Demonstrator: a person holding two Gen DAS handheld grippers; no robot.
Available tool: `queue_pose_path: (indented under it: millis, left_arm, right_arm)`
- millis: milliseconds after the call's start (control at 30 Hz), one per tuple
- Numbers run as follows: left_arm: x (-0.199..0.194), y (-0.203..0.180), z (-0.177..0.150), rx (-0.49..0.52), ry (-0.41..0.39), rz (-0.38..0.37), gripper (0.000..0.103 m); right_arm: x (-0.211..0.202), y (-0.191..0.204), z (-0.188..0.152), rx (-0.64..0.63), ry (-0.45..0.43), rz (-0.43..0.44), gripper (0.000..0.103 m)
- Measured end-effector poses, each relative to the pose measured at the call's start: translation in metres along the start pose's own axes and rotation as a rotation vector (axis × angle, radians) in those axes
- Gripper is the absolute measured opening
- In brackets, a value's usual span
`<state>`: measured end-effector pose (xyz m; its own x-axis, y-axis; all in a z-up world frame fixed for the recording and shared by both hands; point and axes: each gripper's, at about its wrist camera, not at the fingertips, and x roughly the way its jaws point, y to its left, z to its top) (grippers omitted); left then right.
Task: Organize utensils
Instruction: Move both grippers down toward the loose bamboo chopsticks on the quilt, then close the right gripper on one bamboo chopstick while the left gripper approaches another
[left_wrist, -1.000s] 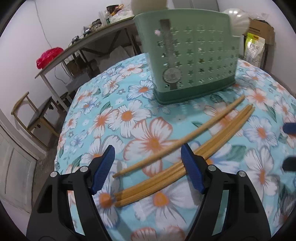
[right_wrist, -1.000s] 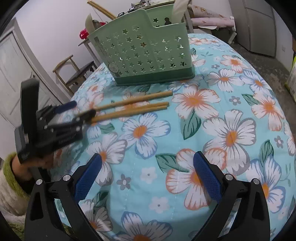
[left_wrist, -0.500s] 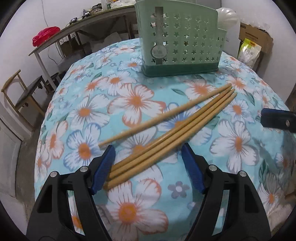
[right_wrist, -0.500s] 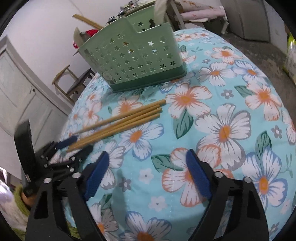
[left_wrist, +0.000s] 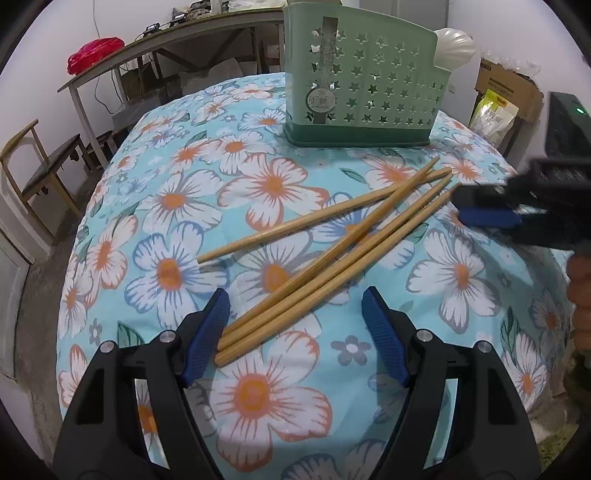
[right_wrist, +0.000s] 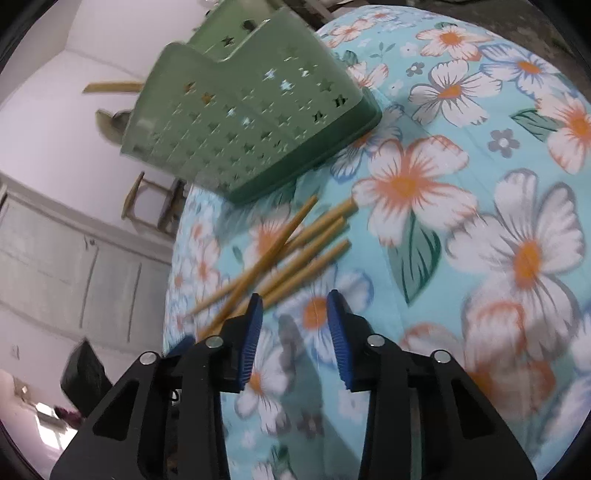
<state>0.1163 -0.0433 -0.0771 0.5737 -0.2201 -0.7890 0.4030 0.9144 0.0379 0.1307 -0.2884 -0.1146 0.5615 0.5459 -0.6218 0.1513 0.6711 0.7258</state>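
Note:
Several wooden chopsticks (left_wrist: 332, 258) lie on the flowered tablecloth (left_wrist: 258, 398), one crossed over the others. The near ends of three sit between the fingers of my open left gripper (left_wrist: 295, 299), close to its left pad, untouched. The green star-punched utensil caddy (left_wrist: 362, 92) stands upright behind them. My right gripper (left_wrist: 480, 210) reaches in from the right at the chopsticks' far ends. In the right wrist view, blurred, my right gripper (right_wrist: 294, 299) has its jaws closing over bare cloth; the chopsticks (right_wrist: 303, 251) lie just past its left finger, the caddy (right_wrist: 251, 122) beyond.
A long table with a red bag (left_wrist: 94, 51) and a wooden chair (left_wrist: 40, 170) stand beyond the cloth's left edge. A cardboard box (left_wrist: 509, 88) and a yellow packet are at the back right. A hand (left_wrist: 580, 295) shows at the right edge.
The right gripper rolled, came in to the chopsticks' far ends and narrowed its jaws. One chopstick swung across the others. The left gripper shifted, its opening unchanged.

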Motion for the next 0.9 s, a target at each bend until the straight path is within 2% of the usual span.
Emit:
queue_pose_path:
  millis: [267, 433, 567, 667, 733, 800, 900]
  left_arm:
    - [-0.002, 0.0, -0.003, -0.011, -0.006, -0.005, 0.07]
    - [-0.002, 0.001, -0.003, -0.012, -0.004, -0.01, 0.07]
    - [-0.007, 0.006, 0.0, -0.031, 0.0, -0.047, 0.07]
    - [-0.019, 0.015, 0.004, -0.066, -0.042, -0.095, 0.067]
    - [-0.031, 0.021, 0.009, -0.08, -0.099, -0.122, 0.065]
    - [-0.036, 0.024, 0.014, -0.081, -0.127, -0.119, 0.063]
    - [-0.029, 0.027, 0.021, -0.066, -0.111, -0.078, 0.059]
  right_arm:
    - [0.014, -0.008, 0.007, 0.145, -0.031, 0.018, 0.017]
    - [0.013, -0.008, 0.006, 0.153, -0.043, 0.016, 0.017]
    - [0.012, -0.007, 0.007, 0.148, -0.036, 0.009, 0.017]
    - [0.004, -0.01, 0.006, 0.143, -0.025, 0.01, 0.017]
    - [0.001, -0.011, 0.004, 0.146, -0.017, 0.014, 0.017]
    - [-0.003, -0.014, 0.002, 0.15, -0.009, 0.018, 0.017]
    - [-0.009, -0.018, 0.0, 0.147, 0.0, 0.013, 0.017]
